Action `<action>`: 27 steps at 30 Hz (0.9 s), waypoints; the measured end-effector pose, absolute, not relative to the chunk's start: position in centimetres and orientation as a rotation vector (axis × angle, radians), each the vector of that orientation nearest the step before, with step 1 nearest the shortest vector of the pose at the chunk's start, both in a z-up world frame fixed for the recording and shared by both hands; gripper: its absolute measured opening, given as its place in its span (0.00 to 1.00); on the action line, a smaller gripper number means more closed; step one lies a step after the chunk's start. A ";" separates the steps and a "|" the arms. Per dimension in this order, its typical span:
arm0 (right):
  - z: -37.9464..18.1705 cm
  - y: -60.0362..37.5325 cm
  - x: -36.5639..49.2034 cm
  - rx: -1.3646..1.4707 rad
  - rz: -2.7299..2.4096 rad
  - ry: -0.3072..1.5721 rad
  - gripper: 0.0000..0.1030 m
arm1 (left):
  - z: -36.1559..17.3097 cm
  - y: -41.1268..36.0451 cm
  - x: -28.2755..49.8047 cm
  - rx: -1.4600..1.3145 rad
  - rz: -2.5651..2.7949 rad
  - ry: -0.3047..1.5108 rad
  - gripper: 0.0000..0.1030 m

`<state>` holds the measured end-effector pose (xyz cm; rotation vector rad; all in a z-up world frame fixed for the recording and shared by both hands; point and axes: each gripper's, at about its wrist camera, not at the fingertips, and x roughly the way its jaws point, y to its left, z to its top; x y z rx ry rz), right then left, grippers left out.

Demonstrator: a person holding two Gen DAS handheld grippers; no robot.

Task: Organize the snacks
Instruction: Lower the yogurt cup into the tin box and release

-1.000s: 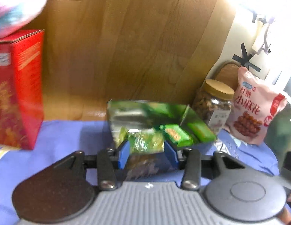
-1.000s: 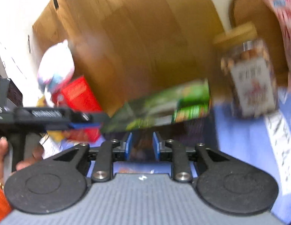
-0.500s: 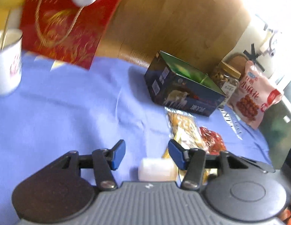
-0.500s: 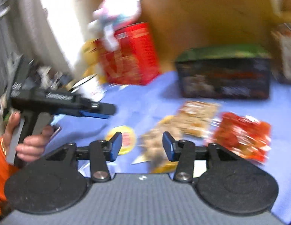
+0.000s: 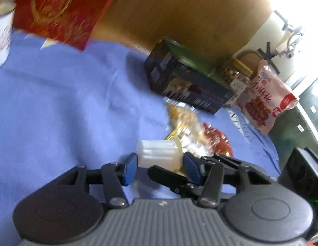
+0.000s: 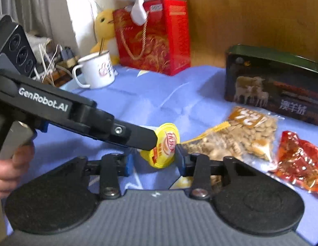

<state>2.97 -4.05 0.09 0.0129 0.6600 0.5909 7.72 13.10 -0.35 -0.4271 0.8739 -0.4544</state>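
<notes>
A small white pudding cup [image 5: 159,153] with a yellow lid [image 6: 166,145] lies on its side on the blue cloth [image 5: 66,102]. My left gripper [image 5: 160,169] straddles it, jaws closing, one pad on the base and one on the lid. In the right wrist view the left gripper [image 6: 148,140] reaches in from the left. My right gripper [image 6: 154,162] is closing too, with the cup just ahead of it. Its right pad is by the lid and its left pad stands clear. Its black fingers [image 5: 171,174] show under the cup.
A seed packet [image 6: 241,135] and a red crinkly packet [image 6: 298,162] lie to the right of the cup. Behind them stand a dark box [image 6: 277,88], a jar [image 5: 234,78] and a pink bag [image 5: 265,100]. A red gift bag [image 6: 156,39] and a white mug [image 6: 97,69] stand at the back left.
Both grippers have drawn back from the dark box and come down over the cloth. Both jaws widened, then narrowed. The cup now sits between the left pads, and the right gripper has come alongside.
</notes>
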 end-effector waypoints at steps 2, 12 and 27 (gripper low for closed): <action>1.4 -4.8 3.1 0.012 0.559 0.603 0.40 | 1.3 12.1 8.4 -0.398 -0.476 0.834 0.48; 6.1 -11.6 11.4 0.040 0.353 0.421 0.39 | 7.7 3.5 18.6 -0.334 -0.583 0.714 0.49; 3.5 -20.4 11.7 0.215 0.279 0.507 0.48 | 5.2 1.3 21.6 -0.321 -0.556 0.759 0.50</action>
